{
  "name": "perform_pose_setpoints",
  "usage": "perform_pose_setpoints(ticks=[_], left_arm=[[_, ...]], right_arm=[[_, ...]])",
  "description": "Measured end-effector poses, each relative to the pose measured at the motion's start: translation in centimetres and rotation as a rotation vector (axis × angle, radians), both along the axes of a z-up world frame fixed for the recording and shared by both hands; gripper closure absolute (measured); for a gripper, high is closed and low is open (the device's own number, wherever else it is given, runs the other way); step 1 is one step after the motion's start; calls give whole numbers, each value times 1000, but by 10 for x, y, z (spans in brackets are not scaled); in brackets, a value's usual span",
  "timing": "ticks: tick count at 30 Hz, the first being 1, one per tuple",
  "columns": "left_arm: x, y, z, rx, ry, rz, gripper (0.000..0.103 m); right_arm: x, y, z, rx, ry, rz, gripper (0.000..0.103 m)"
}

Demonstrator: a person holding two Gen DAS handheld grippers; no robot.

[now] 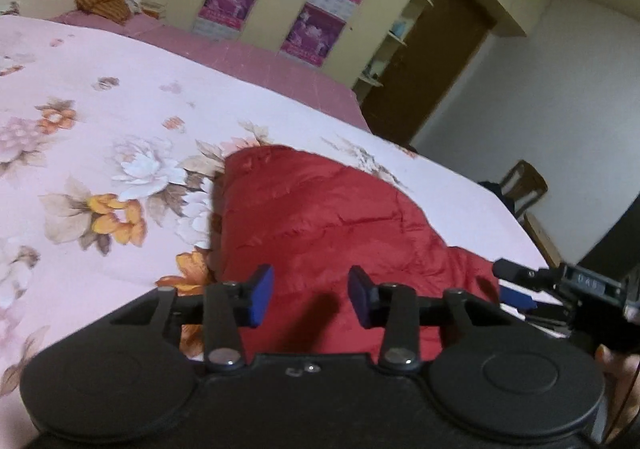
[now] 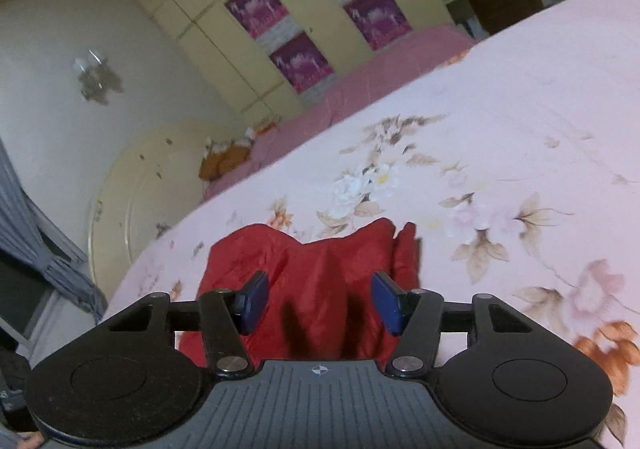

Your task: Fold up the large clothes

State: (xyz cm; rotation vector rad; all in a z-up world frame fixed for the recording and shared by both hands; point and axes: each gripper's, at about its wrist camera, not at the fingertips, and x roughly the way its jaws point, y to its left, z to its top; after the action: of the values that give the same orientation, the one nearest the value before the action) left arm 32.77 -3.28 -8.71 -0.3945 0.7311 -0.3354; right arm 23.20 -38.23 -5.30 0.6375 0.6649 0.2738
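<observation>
Two grippers: left gripper and right gripper, jaws parted, nothing held
Garment: red padded jacket, bunched just beyond both, on bed
Bed: floral quilt
Advice: pinch opposite edges, spread flat before folding

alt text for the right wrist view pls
The right gripper hangs open above a rumpled red padded garment, holding nothing. The garment lies on a pink floral bedspread, with cream wardrobes bearing purple posters behind.
</observation>
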Motion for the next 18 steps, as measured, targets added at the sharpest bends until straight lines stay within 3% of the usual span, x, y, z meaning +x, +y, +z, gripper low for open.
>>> perform_pose_setpoints(ticks=[1,2,3,10,18], left_arm=[[-1,-6,-1,3,-1,-20,67],[-1,-8,-3,3,-8,-48,67],[-1,-15,-3,9,-19,-83,67],[6,-59,-15,54,-35,-261,67],[15,-89,-35,150,-21,-312,67]], right_arm=[[7,2,-2,-7,9,8,54],[9,5,-3,-28,26,12,87],[11,5,-4,-41,41,5,92],[-8,0,-31,-137,96,-80,92],[-14,5,-69,-179,165,-137,92]])
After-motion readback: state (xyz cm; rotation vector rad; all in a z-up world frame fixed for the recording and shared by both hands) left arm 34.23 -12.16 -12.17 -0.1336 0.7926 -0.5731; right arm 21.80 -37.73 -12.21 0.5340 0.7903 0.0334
